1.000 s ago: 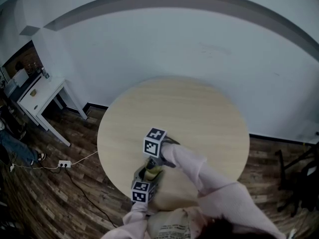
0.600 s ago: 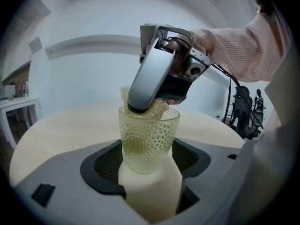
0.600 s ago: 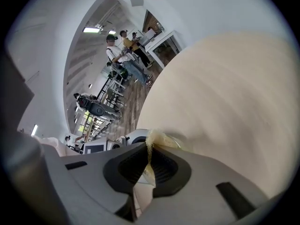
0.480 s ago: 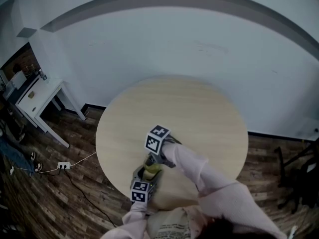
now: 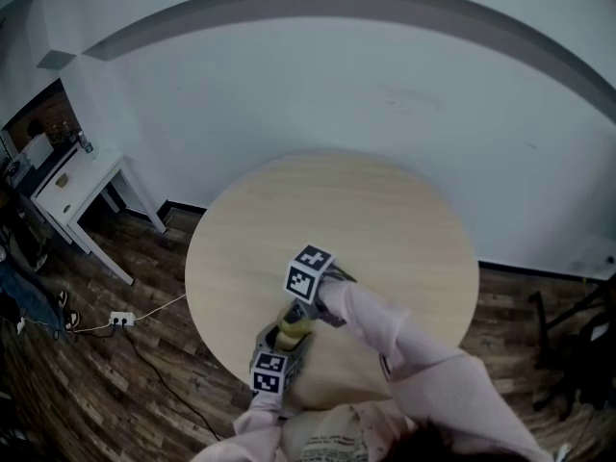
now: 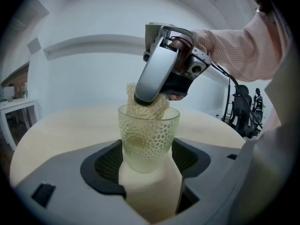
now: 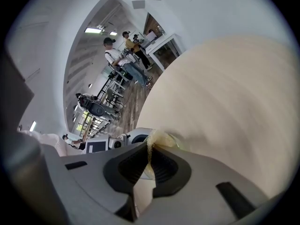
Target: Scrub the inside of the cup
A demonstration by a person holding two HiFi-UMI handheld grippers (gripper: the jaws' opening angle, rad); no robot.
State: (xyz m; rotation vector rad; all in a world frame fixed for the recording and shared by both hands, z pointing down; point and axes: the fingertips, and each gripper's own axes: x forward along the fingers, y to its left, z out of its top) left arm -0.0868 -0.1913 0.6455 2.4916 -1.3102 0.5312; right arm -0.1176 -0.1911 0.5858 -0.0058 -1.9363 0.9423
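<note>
A translucent pale cup (image 6: 149, 139) with a honeycomb pattern stands upright between the jaws of my left gripper (image 6: 149, 159), which is shut on its lower part. My right gripper (image 6: 157, 74) comes down from above and is shut on a yellowish mesh sponge (image 6: 144, 105). The sponge sits in the cup's mouth and reaches down inside. In the head view the cup (image 5: 294, 323) lies between the left gripper (image 5: 276, 352) and the right gripper (image 5: 306, 301), near the front edge of the round wooden table (image 5: 385, 229). In the right gripper view the sponge (image 7: 161, 138) bulges past the closed jaws of the right gripper (image 7: 150, 154).
A white side table (image 5: 72, 186) stands on the wooden floor at the far left, with a power strip (image 5: 123, 316) and cable nearby. Dark stands (image 5: 577, 325) are at the right. People (image 7: 115, 55) stand far off in the right gripper view.
The right gripper's marker cube has shifted slightly to the right and turned a little. The left gripper and the cup have stayed where they were.
</note>
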